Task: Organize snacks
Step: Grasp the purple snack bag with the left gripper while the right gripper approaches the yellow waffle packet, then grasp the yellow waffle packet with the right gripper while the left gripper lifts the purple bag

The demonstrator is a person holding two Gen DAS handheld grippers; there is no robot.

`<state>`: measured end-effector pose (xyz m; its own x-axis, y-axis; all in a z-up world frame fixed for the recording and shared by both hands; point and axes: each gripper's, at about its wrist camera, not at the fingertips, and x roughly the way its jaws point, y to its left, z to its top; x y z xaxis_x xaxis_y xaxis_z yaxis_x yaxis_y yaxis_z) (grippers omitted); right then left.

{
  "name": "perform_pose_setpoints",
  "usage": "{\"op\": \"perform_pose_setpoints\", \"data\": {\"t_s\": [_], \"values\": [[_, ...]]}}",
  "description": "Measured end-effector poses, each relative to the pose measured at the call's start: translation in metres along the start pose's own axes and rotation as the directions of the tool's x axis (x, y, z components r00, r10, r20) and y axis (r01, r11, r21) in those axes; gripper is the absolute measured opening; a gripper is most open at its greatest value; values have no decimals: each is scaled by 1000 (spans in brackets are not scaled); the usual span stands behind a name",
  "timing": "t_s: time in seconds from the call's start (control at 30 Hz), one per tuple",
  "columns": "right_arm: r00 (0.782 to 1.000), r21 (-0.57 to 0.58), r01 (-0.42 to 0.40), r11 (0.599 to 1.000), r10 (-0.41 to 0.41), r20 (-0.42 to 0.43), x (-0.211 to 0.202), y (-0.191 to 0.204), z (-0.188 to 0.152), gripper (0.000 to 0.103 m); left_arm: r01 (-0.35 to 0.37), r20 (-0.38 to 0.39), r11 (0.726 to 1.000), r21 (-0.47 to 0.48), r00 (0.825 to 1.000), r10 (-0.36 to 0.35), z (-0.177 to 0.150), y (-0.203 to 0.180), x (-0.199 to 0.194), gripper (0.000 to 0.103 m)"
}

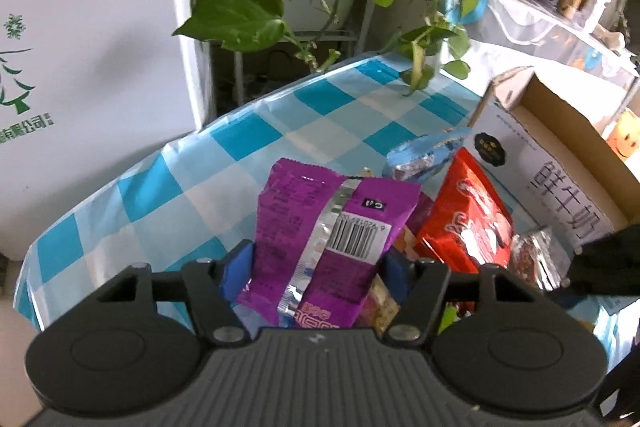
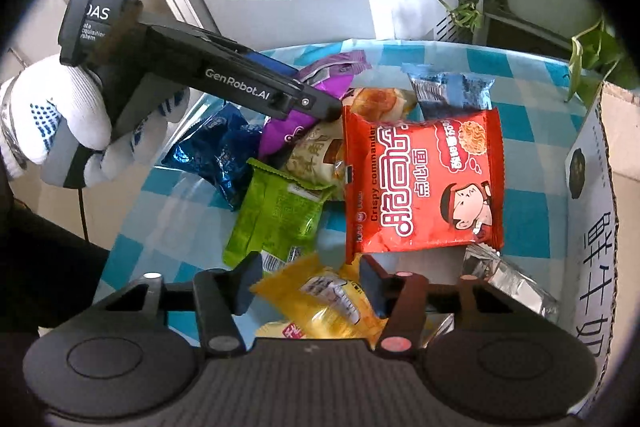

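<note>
The snacks lay in a loose heap on the blue-and-white checked worktop [image 2: 516,75], and two of them were being taken at once. The crinkly purple foil snack packet [image 1: 328,227] stood between the blue pads of the left gripper [image 1: 316,267], barcode side up, the jaws drawn in against its edges so that the pads looked to be pressing it; from the right wrist view the same packet showed only as a purple end poking out beyond that gripper's black fingers, held by a hand in a white dotted glove [image 2: 60,123]. Lower down, the right gripper [image 2: 308,287] had its jaws narrowed on either side of a glossy yellow plastic snack bag [image 2: 328,303], and the bag filled the gap, so I judged it gripped, though contact at the pads was hard to make out. Around them sat a red crispy-noodle packet [image 2: 424,183], a green wrapped snack [image 2: 280,215], a dark blue foil bag [image 2: 224,155], a pale blue packet [image 2: 452,91] and a silver foil pack [image 2: 512,283]. Just to the right stood an open cardboard carton with a white printed side [image 2: 592,227]. This looked like the picking step; the next move called for lifting both packets clear of the heap without dragging neighbours, then carrying them over the carton's rim.
</note>
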<state>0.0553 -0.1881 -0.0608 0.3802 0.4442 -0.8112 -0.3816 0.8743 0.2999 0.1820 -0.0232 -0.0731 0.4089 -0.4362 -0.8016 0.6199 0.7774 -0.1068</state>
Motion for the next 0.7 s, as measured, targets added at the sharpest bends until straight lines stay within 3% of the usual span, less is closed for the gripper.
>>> {"op": "perform_pose_setpoints", "data": {"t_s": [0.07,0.13,0.27,0.4,0.5,0.6,0.7], "values": [[1000,-46,-11,999,10,-13,-3,3,1,85,2,6,1000,18,1000,-2,0,2,0,72],[1000,-115,-15,993,14,-10,-8,9,1,94,9,-2,1000,15,1000,-9,0,7,2,80],[998,-216,-2,976,-10,-55,-6,12,-4,95,10,-10,1000,-9,1000,-10,-1,13,8,87],[995,-218,-2,976,-20,-95,4,11,-10,95,24,-9,1000,-13,1000,-24,-1,12,17,92],[994,-201,14,979,-35,-106,12,10,-11,93,34,-2,999,-22,999,-34,0,11,22,94],[991,-173,22,985,-44,-124,19,8,-11,77,45,5,998,-42,999,-44,0,12,23,92],[992,-149,-4,989,-15,-128,17,7,-10,64,63,16,997,-48,998,-62,0,13,19,76]]}}
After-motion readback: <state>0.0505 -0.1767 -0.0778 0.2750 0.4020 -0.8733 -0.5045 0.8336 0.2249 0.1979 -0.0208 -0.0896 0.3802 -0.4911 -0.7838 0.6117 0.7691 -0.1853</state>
